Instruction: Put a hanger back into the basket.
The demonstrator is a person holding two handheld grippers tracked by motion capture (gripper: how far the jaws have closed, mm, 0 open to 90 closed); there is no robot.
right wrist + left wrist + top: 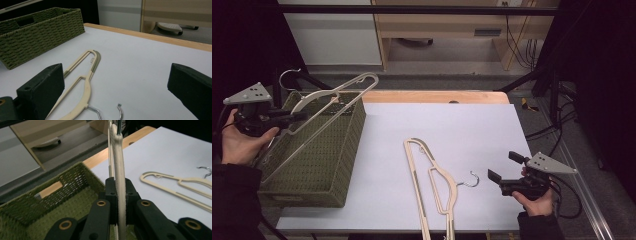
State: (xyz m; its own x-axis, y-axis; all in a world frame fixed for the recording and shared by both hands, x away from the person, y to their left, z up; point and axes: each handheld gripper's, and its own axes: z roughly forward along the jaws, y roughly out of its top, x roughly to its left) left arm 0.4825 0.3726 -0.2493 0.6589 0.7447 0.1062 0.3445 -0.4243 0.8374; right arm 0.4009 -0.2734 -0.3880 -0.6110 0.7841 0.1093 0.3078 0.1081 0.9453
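Observation:
My left gripper is shut on a cream plastic hanger and holds it tilted over the green woven basket at the table's left. In the left gripper view the jaws pinch the hanger's thin bar edge-on above the basket. A second cream hanger with a metal hook lies flat on the white table. My right gripper hovers just right of that hook, open, nothing between its jaws. In the right gripper view the gripper faces that hanger.
The white table top has a wooden strip along its far edge. Black frame legs and cables stand off the right side. Wooden furniture stands behind on the floor. The basket sits far left in the right gripper view.

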